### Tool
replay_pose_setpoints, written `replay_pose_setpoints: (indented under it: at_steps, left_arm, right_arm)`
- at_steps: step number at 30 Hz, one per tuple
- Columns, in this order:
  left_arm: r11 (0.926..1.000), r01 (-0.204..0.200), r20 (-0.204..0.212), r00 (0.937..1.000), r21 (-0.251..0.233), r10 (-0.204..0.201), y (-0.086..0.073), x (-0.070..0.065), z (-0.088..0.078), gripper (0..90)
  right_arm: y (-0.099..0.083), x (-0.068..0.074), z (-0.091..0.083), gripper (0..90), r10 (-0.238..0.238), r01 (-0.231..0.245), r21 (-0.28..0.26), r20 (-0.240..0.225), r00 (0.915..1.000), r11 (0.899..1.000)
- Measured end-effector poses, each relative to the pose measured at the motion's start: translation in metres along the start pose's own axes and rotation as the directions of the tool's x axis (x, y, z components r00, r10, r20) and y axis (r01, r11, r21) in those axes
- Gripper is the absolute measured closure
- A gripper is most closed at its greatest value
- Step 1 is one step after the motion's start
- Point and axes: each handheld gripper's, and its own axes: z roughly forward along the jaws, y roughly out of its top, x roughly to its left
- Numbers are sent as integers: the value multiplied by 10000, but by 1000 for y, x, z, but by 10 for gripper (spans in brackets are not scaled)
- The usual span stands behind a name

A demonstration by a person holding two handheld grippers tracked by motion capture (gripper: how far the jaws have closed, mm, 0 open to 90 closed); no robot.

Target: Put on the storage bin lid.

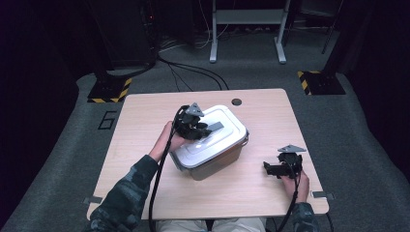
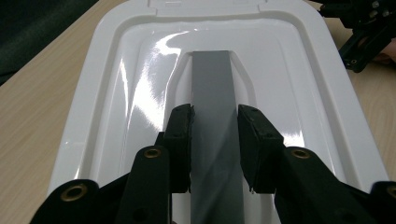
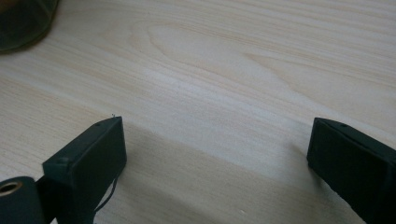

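The box's lid [image 2: 140,93] is glossy white plastic, smooth, catching bright glare. The handle [image 2: 212,88] at the lid's middle is matt grey plastic. Below the lid, the box body [image 1: 217,162] looks like translucent grey plastic. The table [image 3: 224,60] under the box is pale, smooth, matt wood grain. Both sets of jaws are matt black.

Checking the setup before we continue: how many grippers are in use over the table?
2. The left gripper is on the white lid of the storage box, shut on its grey handle. The right gripper rests open on the table, right of the box.
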Motion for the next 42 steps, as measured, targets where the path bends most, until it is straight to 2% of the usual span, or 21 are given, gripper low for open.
replay_pose_setpoints:
  at_steps: [9, 17, 22, 25, 30, 36, 39, 42]
  left_arm:
    - [9997, -156, 249, 9996, 192, 151, -3, -2, 12, 664]
    - [9998, -91, 427, 9991, 198, 83, -5, -5, 17, 664]
    - [10000, -32, 435, 9990, 88, 28, -9, -6, 16, 663]
    - [9997, -137, 359, 9993, 212, 130, -10, -7, 18, 662]
    - [9999, -28, 350, 9994, 144, 22, -11, -8, 18, 662]
    - [9997, -113, 311, 9995, 228, 106, -10, -8, 18, 654]
    - [9996, -114, 240, 9997, 254, 108, -9, -8, 17, 587]
    - [9997, -13, 163, 9999, 251, 8, -8, -6, 13, 460]
  right_arm:
    - [0, 0, 0, 39, -14, 14, -1, -4, 10000, 10000]
    - [0, 0, 0, 40, -9, 9, -1, -4, 10000, 10000]
    - [0, 0, 0, 40, -1, 1, -5, -3, 10000, 10000]
    - [0, 0, 0, 40, -7, 7, -2, -2, 10000, 10000]
    - [0, 0, 0, 40, -1, 1, 0, -3, 10000, 10000]
    - [0, 0, 0, 40, 1, -1, -1, -2, 10000, 10000]
    - [0, 0, 0, 40, -4, 4, -1, -3, 10000, 10000]
    - [0, 0, 0, 40, -5, 5, -3, -3, 10000, 10000]
